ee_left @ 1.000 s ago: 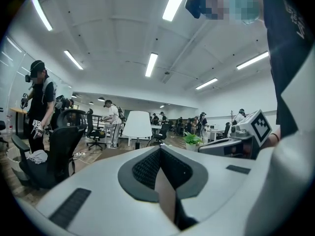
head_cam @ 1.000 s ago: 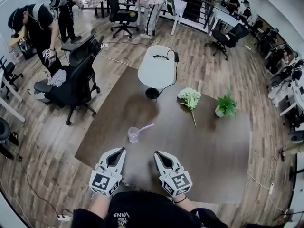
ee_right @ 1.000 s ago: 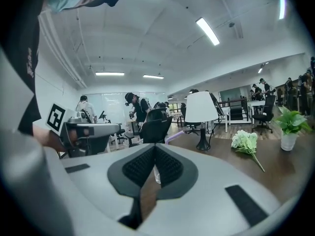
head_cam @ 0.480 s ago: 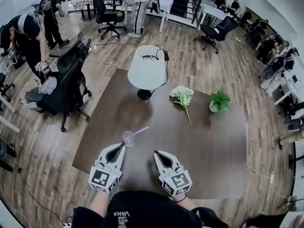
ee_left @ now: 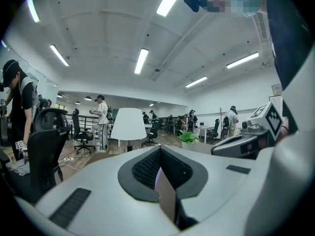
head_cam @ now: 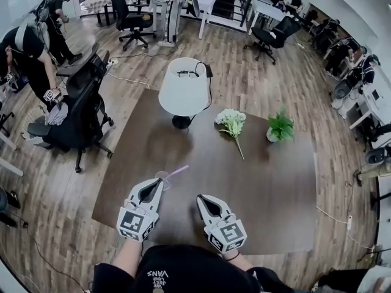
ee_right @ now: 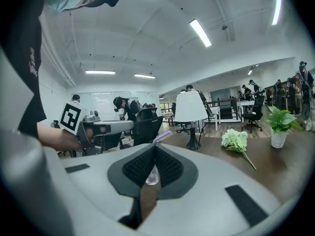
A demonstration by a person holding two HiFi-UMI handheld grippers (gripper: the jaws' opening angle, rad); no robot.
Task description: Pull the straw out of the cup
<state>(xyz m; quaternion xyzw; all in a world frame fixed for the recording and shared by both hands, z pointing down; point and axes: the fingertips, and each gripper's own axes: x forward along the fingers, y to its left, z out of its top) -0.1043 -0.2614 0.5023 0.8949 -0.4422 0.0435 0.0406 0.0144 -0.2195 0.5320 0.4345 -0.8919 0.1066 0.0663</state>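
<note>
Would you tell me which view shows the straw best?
The head view: the straw shows whole, leaning from the cup. The right gripper view shows only its tip above the tool; the left gripper view shows nothing clear.

Long ceiling light strips (ee_left: 141,60) light the room brightly and evenly, showing as glaring white bars in both gripper views and leaving only faint, soft shadows on the dark table (head_cam: 269,182). All three views are fisheye, so straight lines bow toward the rims and black vignetting fills the corners. Close to the lens, the grey shells of the left gripper (ee_left: 160,149) and right gripper (ee_right: 154,145) look soft and out of focus, while the far room is fairly sharp.
</note>
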